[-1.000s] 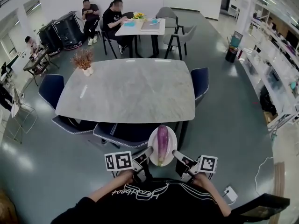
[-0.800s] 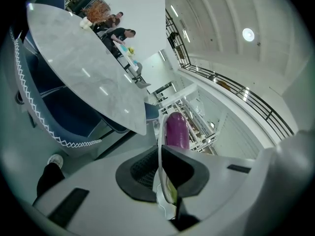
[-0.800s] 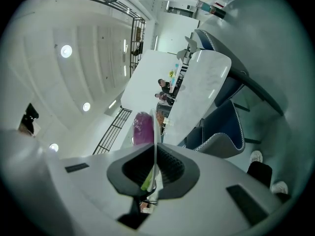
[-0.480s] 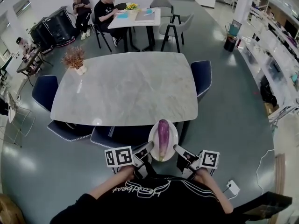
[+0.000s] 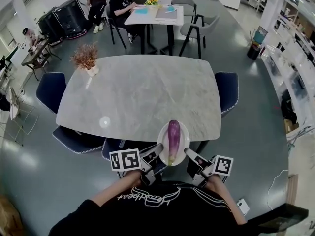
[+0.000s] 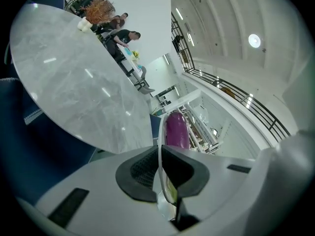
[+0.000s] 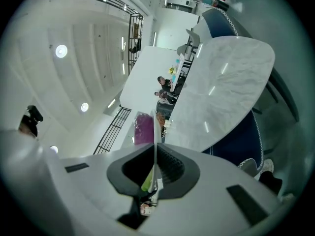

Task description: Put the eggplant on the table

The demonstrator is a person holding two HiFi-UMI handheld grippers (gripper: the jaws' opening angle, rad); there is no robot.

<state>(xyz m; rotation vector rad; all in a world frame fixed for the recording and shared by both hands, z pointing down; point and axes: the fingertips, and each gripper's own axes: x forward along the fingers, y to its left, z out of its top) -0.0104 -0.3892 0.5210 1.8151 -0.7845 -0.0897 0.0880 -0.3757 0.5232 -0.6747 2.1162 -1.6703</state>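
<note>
A purple eggplant (image 5: pixel 173 138) with a green stem lies lengthwise on a white plate (image 5: pixel 183 132). The plate hangs in the air over the near edge of the grey marble table (image 5: pixel 138 95). My left gripper (image 5: pixel 155 155) is shut on the plate's near-left rim and my right gripper (image 5: pixel 189 157) is shut on its near-right rim. In the left gripper view the plate (image 6: pixel 160 146) runs edge-on between the pads with the eggplant (image 6: pixel 176 130) beyond. The right gripper view shows the plate (image 7: pixel 154 132) edge-on and the eggplant (image 7: pixel 143 129) the same way.
Dark blue chairs (image 5: pixel 50 90) (image 5: pixel 227 91) (image 5: pixel 78 138) stand round the table. A small vase of dried plants (image 5: pixel 86 58) sits at the table's far-left corner. Behind it are another table (image 5: pixel 156 15) with seated people (image 5: pixel 121 6) and grey chairs (image 5: pixel 198 32).
The plate with the eggplant has moved forward with both grippers, from over the chair in front of the table to over the table's near edge.
</note>
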